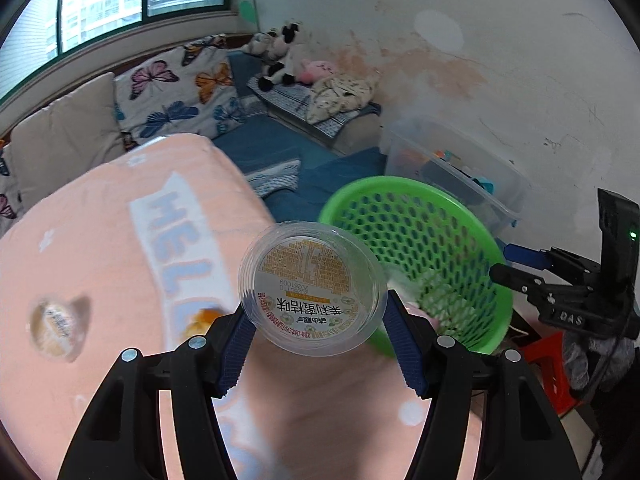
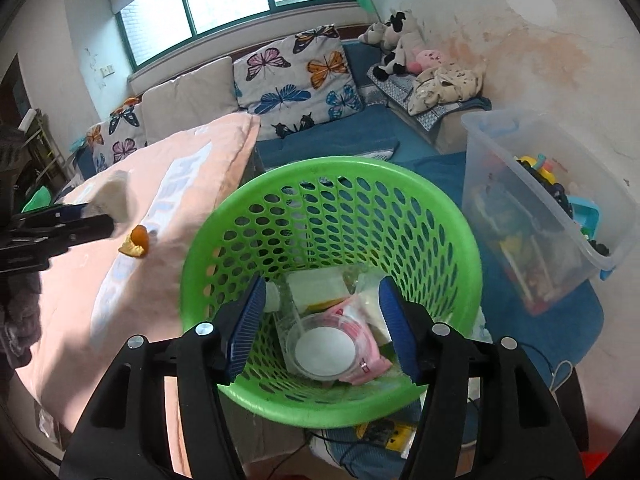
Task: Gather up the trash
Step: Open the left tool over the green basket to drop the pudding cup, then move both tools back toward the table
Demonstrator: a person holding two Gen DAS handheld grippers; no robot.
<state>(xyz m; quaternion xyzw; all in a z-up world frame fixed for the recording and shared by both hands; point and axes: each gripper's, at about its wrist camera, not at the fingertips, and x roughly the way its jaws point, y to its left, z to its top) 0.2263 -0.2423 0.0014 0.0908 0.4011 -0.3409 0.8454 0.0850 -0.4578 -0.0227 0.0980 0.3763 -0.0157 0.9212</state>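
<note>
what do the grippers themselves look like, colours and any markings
Both the left gripper and the right gripper have black plastic linkage arms with silver pivot screws and blue ribbed fingertip pads. Seen from the left wrist, the right gripper's body reads "DAS" and shows a green light.

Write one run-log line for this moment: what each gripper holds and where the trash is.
left gripper: shut on clear plastic cup | right gripper: open over green basket | orange peel: on peach blanket

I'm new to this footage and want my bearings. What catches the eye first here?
The green basket fills the right wrist view, with a clear cup and wrappers at its bottom, seen between the open right gripper. In the left wrist view, the left gripper clamps a clear jelly cup above the peach blanket, near the basket's rim.
</note>
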